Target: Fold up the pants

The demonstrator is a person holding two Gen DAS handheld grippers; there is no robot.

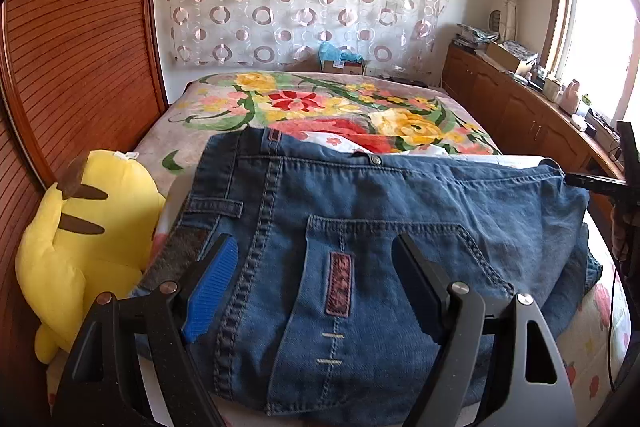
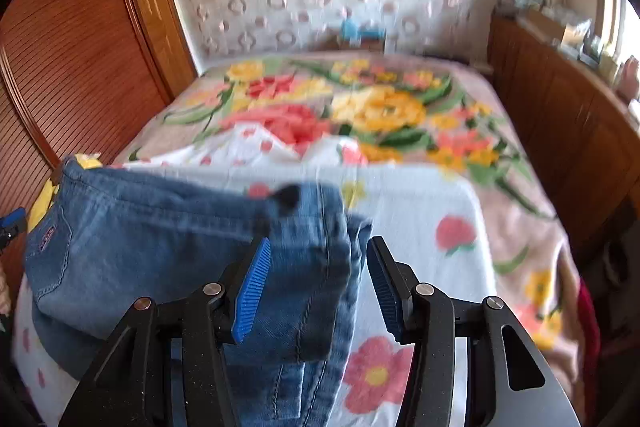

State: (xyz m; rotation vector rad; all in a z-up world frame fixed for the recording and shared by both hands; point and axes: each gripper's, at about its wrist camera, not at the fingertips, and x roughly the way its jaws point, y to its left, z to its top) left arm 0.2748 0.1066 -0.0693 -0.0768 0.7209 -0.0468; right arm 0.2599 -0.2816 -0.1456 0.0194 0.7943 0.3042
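Observation:
Blue denim pants lie folded on the bed, back pocket with a red label facing up. My left gripper is open, its blue-padded fingers spread just above the pocket area, holding nothing. In the right wrist view the pants show as a folded stack at the left, its right end between the fingers. My right gripper is open, pads apart around the folded edge, not pinching it. This view is blurred.
The bed has a floral blanket and a white flowered sheet. A yellow plush toy sits at the bed's left edge against the wooden wardrobe. A wooden cabinet with clutter runs along the right under the window.

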